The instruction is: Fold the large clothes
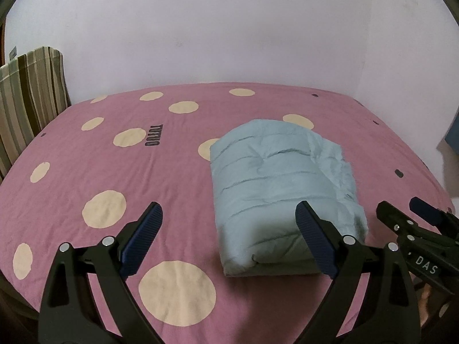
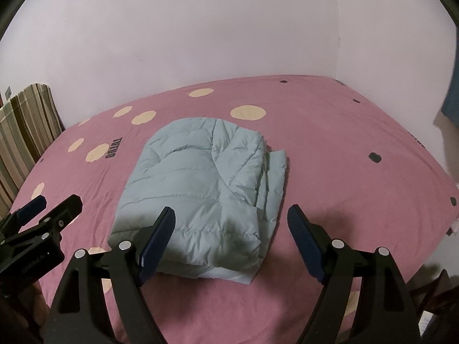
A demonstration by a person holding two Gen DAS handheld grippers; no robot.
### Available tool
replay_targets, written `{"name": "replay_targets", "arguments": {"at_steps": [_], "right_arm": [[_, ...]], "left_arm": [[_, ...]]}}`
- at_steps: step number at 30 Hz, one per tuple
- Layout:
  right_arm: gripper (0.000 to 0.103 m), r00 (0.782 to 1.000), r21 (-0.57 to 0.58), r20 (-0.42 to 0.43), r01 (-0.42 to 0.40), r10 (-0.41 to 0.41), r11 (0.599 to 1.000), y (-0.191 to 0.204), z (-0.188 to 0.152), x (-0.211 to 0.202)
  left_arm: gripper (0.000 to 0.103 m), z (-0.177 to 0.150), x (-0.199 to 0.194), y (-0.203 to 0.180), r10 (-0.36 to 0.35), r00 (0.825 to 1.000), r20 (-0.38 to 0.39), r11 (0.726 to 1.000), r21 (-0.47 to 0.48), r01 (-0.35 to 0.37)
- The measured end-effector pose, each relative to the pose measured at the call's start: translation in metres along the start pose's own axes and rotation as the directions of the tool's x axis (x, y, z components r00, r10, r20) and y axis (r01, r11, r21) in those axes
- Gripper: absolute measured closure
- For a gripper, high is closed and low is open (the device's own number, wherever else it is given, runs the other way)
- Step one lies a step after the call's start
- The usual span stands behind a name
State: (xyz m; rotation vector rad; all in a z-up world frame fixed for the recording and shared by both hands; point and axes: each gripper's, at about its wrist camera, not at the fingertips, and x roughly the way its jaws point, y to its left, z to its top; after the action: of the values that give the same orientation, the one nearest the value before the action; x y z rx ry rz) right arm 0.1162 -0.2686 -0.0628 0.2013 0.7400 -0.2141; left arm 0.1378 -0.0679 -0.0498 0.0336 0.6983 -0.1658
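A light blue quilted puffer jacket [image 1: 275, 177] lies folded into a thick rectangle on the pink bed; it also shows in the right wrist view [image 2: 200, 189]. My left gripper [image 1: 229, 215] is open and empty, held above the bed's near edge, just left of the jacket's near end. My right gripper [image 2: 231, 218] is open and empty, above the jacket's near right corner. Each gripper shows at the edge of the other's view: the right one [image 1: 407, 212] and the left one [image 2: 54, 206].
The bed has a pink sheet with cream dots [image 1: 178, 292] and the word TUTUO [image 1: 153, 136]. A striped pillow [image 1: 28, 91] leans at the far left by the white wall. The bed's right edge [image 2: 447, 197] drops to the floor.
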Motion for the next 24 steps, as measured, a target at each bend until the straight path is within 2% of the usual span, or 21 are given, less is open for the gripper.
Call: {"name": "replay_targets", "arguments": {"at_steps": [24], "right_arm": [[0.024,1.000,0.004,-0.001,0.001,-0.001,1.000,-0.0022,0.0000,0.0022]], "left_arm": [[0.009,-0.0005,0.0002,-0.0044,0.002,1.000,-0.010,1.000,0.004,-0.002]]}}
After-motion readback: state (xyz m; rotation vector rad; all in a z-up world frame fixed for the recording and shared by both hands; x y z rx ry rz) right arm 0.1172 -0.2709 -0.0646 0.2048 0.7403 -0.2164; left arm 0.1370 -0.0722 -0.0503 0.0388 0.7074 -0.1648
